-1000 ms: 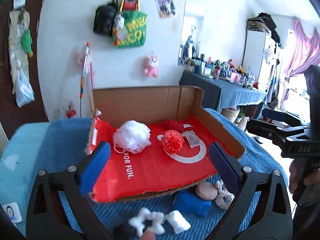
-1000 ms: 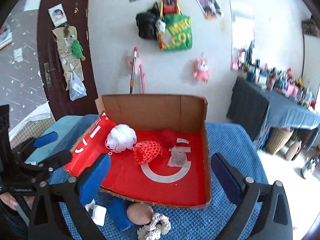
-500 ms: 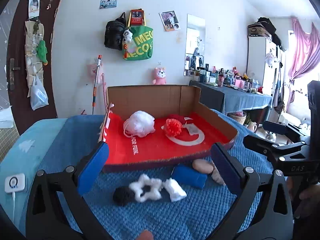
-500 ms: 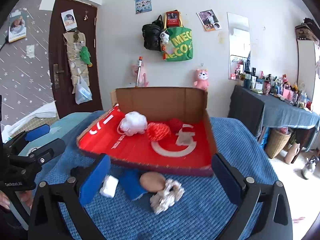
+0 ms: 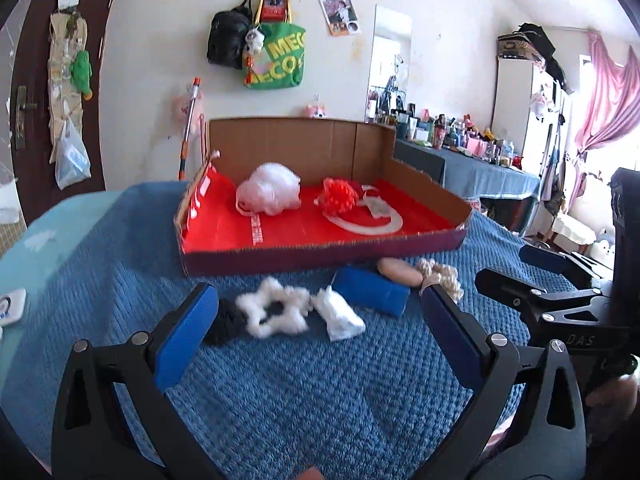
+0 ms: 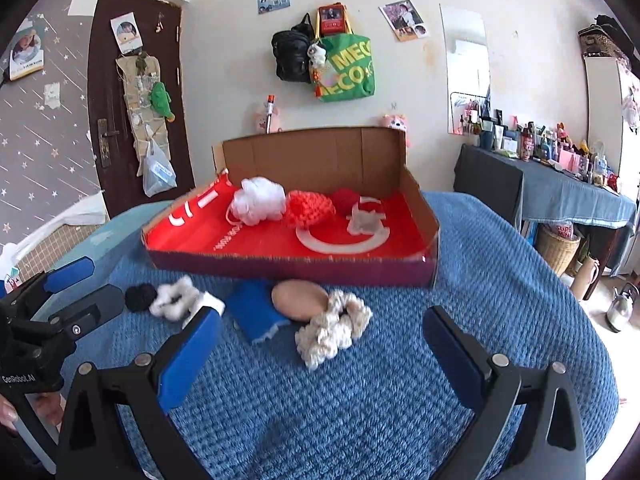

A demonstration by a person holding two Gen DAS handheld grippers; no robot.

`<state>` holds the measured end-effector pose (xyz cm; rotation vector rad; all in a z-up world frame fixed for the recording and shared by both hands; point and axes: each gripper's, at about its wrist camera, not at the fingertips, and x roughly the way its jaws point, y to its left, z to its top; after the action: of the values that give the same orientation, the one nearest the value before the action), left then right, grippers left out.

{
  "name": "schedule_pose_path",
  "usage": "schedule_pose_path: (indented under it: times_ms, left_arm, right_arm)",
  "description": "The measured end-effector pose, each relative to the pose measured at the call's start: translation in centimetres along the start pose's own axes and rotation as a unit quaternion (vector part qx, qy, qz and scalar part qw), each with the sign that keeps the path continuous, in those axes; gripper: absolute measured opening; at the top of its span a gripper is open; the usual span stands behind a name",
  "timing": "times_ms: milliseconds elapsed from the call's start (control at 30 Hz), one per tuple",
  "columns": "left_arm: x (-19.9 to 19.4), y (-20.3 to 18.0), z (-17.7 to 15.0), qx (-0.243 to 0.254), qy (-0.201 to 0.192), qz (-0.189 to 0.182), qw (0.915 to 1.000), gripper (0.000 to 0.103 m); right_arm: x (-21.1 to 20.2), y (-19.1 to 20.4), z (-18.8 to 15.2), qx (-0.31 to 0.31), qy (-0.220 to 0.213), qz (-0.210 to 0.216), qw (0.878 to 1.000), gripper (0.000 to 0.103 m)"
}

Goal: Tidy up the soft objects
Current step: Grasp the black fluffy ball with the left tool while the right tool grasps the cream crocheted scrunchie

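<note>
A shallow cardboard box (image 5: 320, 254) (image 6: 288, 268) with a red lining holds a white mesh puff (image 5: 269, 193) (image 6: 258, 201), a red knitted ball (image 5: 339, 196) (image 6: 310, 208) and a pale cloth piece (image 6: 365, 222). In front of it on the blue blanket lie a black pompom (image 5: 224, 322) (image 6: 140, 297), a white fluffy star (image 5: 274, 312) (image 6: 174, 300), a white cloth wad (image 5: 338, 318), a blue sponge (image 5: 370, 290) (image 6: 254, 312), a tan oval pad (image 5: 400, 272) (image 6: 300, 299) and a cream scrunchie (image 5: 442, 276) (image 6: 334, 326). My left gripper (image 5: 316, 338) and right gripper (image 6: 320, 356) are open, empty, just short of this row.
The blue blanket (image 5: 300, 400) covers the whole work surface. A white charger (image 5: 10, 308) lies at its left edge. A cluttered side table (image 6: 560, 188) stands to the right, a dark door (image 6: 132, 100) to the left, bags hang on the wall behind.
Both grippers have dropped lower and drawn back from the box, so the row of soft things in front of it now lies between the fingers. Nothing on the blanket has moved.
</note>
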<state>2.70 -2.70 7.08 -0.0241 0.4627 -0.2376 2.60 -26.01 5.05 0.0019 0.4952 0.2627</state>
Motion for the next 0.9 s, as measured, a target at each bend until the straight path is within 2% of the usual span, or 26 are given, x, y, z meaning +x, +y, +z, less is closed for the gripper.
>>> schedule_pose_path:
  times_ms: [367, 633, 900]
  left_arm:
    - [1.4, 1.3, -1.8, -0.016, 0.034, 0.009, 0.9992, 0.103]
    - [2.3, 3.2, -1.5, -0.026, 0.049, 0.024, 0.9982, 0.103]
    - [4.1, 5.6, -0.4, -0.033, 0.082, 0.036, 0.9954, 0.103]
  right_arm:
    - [1.8, -0.7, -2.4, 0.022, 0.043, -0.001, 0.999, 0.103]
    - [2.9, -0.9, -2.5, 0.025, 0.061, -0.002, 0.998, 0.103]
    - [4.7, -1.5, -1.6, 0.023, 0.089, -0.01, 0.996, 0.103]
